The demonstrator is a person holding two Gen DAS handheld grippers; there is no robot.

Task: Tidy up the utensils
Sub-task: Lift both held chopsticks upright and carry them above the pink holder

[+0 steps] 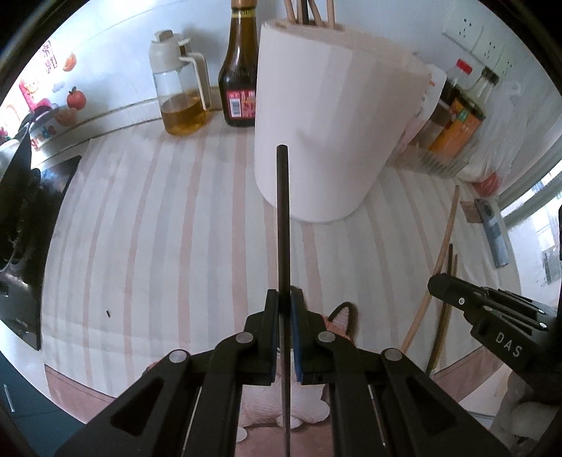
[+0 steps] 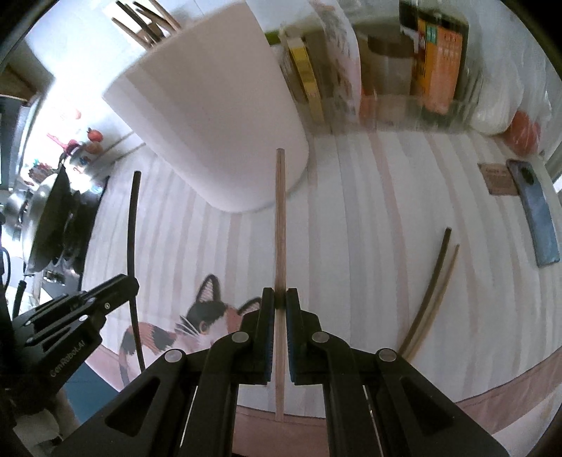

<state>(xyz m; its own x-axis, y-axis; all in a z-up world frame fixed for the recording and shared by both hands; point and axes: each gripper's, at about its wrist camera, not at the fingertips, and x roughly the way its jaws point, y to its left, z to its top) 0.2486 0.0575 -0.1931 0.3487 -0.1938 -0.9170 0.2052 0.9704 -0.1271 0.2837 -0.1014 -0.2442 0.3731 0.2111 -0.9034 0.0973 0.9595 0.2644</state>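
Two grippers are in our hands, each clenched on a single chopstick. Nearest us, our left gripper [image 1: 284,298] pinches a black chopstick [image 1: 282,211] partway along its length, the stick running straight out between the blue pads and also back below them. Our right gripper [image 2: 280,298] grasps a wooden chopstick [image 2: 280,218] the same way, its far tip reaching toward the base of the holder. Both sticks are held clear above the striped cloth [image 2: 386,218] that covers the counter, with a calico cat picture [image 2: 207,316] printed near its front edge. To the right on the cloth, two more chopsticks [image 2: 432,281], one dark and one pale, lie side by side and touching. Farther right lies a blue phone [image 2: 535,218], next to a small brown card [image 2: 497,179]. Beyond our stick tips stands a tall white holder [image 1: 326,116] with several chopsticks [image 1: 309,12] already upright in it. Behind it to the left we see a dark sauce bottle [image 1: 239,70] and an oil dispenser [image 1: 181,91] with amber oil, just beside each other. Behind to the right, a clear tray [image 1: 442,158] holds more bottles.
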